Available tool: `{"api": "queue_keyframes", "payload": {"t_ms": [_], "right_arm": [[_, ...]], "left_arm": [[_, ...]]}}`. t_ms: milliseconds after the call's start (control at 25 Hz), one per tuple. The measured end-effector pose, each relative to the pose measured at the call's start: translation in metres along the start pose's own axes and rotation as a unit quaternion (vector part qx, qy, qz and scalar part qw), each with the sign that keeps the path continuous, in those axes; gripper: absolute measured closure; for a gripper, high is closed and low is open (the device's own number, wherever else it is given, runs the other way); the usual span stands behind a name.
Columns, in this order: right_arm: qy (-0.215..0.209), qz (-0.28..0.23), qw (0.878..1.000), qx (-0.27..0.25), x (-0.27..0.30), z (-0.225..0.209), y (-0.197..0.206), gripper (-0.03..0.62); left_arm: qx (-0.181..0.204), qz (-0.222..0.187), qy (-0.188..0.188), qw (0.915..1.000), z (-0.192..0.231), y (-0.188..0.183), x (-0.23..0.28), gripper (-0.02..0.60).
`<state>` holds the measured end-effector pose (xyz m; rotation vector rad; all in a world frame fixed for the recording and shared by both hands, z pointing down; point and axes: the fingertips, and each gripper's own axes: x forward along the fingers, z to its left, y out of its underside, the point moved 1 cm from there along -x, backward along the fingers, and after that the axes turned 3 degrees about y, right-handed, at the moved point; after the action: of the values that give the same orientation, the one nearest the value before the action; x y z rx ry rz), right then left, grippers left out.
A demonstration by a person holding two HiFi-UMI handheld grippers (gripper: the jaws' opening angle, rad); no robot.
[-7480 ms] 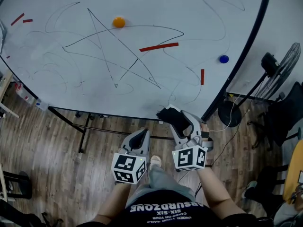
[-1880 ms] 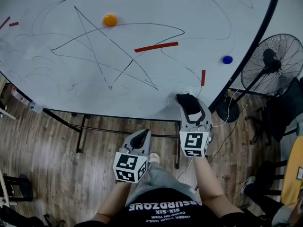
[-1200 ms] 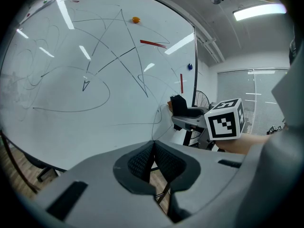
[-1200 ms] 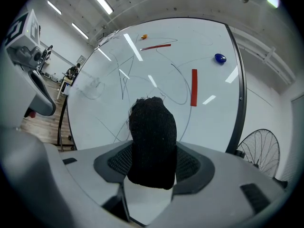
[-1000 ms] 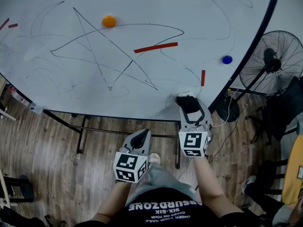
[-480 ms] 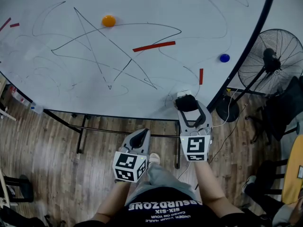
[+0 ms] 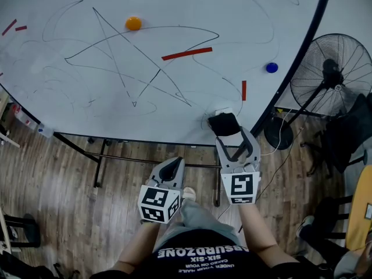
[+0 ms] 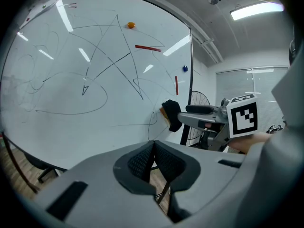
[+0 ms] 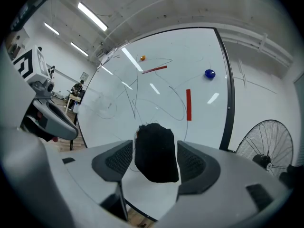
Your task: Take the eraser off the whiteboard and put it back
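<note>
The eraser is a dark, blocky pad with rounded corners, and a thin tan layer shows on the side toward the board. It sits flat against the face of the whiteboard, near its lower right corner, close to the bottom edge and just inside the black right-hand frame. The upright whiteboard is covered with thin pen lines.

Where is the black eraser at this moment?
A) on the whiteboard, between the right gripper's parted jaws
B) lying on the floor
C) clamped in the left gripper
A: the eraser sits on the whiteboard with a gap on each side inside the right gripper, whose jaws have just been opening.
</note>
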<state>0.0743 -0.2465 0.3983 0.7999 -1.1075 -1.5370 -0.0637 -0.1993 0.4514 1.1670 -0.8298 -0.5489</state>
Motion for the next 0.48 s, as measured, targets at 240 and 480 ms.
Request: {"api": "queue_keyframes", "payload": {"t_ms": [240, 480], "right_arm": [[-0.011, -0.002, 1.000, 0.020, -0.015, 0.006, -0.004, 0.327], [-0.025, -0.002, 0.999, 0.037, -0.030, 0.014, -0.004, 0.327]], "left_arm": [[0.003, -0.006, 0.000, 1.0000, -0.008, -0.003, -0.005, 0.575], [0.007, -0.012, 0.000, 0.9999, -0.015, -0.005, -0.010, 0.575]]}}
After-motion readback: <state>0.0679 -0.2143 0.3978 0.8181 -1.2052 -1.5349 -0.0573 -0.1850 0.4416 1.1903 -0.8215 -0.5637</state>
